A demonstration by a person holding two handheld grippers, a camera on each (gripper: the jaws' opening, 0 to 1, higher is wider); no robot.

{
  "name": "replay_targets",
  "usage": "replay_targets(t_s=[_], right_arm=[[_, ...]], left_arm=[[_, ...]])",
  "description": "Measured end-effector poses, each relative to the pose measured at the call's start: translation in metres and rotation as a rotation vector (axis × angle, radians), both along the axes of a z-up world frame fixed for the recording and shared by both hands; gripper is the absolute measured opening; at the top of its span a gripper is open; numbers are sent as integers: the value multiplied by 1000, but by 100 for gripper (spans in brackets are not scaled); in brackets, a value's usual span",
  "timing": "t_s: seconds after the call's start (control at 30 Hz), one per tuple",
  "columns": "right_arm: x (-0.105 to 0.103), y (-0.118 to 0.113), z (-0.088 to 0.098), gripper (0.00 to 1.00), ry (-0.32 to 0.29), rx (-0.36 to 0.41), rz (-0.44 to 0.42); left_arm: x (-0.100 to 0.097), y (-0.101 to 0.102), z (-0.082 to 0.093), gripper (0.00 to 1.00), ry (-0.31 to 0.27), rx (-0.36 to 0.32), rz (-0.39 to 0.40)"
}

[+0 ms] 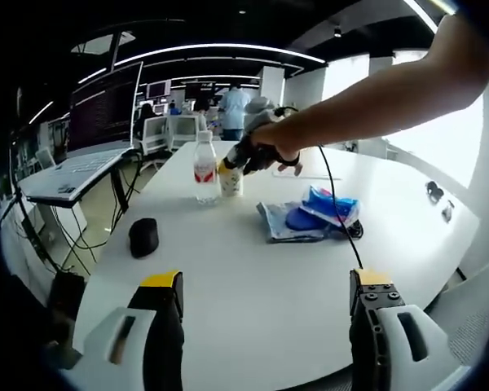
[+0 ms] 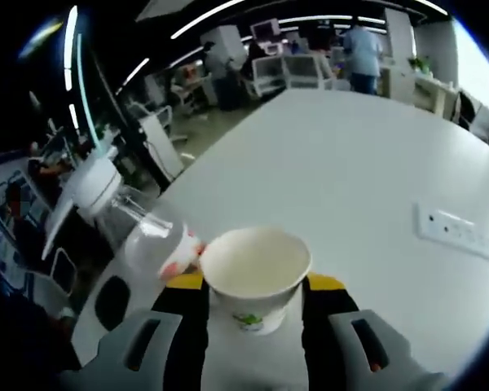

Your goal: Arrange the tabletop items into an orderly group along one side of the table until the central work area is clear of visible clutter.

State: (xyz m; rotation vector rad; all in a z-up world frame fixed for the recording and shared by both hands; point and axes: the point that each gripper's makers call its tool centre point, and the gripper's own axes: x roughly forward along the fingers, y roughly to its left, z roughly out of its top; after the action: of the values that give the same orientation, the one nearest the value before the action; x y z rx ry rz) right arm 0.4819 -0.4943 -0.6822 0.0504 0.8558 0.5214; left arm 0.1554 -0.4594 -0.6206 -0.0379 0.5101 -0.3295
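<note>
A white paper cup (image 2: 255, 273) sits between the jaws of my right gripper (image 2: 257, 285), which is shut on it. Close on its left is a clear water bottle (image 2: 138, 232) with a white cap and red label. In the left gripper view the cup (image 1: 231, 181) stands right of the bottle (image 1: 204, 167), with the right gripper (image 1: 248, 152) and a person's arm reaching in over it. I cannot tell if the cup touches the table. My left gripper (image 1: 266, 285) is open over the near table edge, holding nothing. A black mouse (image 1: 143, 237) lies to the left, and blue packets (image 1: 314, 216) to the right.
A black cable (image 1: 338, 204) runs from the right gripper across the packets. An open laptop (image 1: 73, 167) is on a stand beyond the white table's (image 1: 253, 269) left edge. A socket plate (image 2: 460, 232) is set into the tabletop. People stand at desks far behind.
</note>
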Motion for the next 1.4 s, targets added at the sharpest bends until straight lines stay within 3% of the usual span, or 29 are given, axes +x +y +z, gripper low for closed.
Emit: replay_targets(t_s=[0.4,0.83,1.4], right_arm=[[-16,-3,-4,41,3,-16,11],[-31,-5,-14,40,-7,-90,62],[-38,-8,-16,40,2,-81,43]], left_arm=[[0,-2,0,82,-2,9,-11],[-1,-2,0,82,-5,21,-13],[-1,-2,1,82,-9,20,-13]])
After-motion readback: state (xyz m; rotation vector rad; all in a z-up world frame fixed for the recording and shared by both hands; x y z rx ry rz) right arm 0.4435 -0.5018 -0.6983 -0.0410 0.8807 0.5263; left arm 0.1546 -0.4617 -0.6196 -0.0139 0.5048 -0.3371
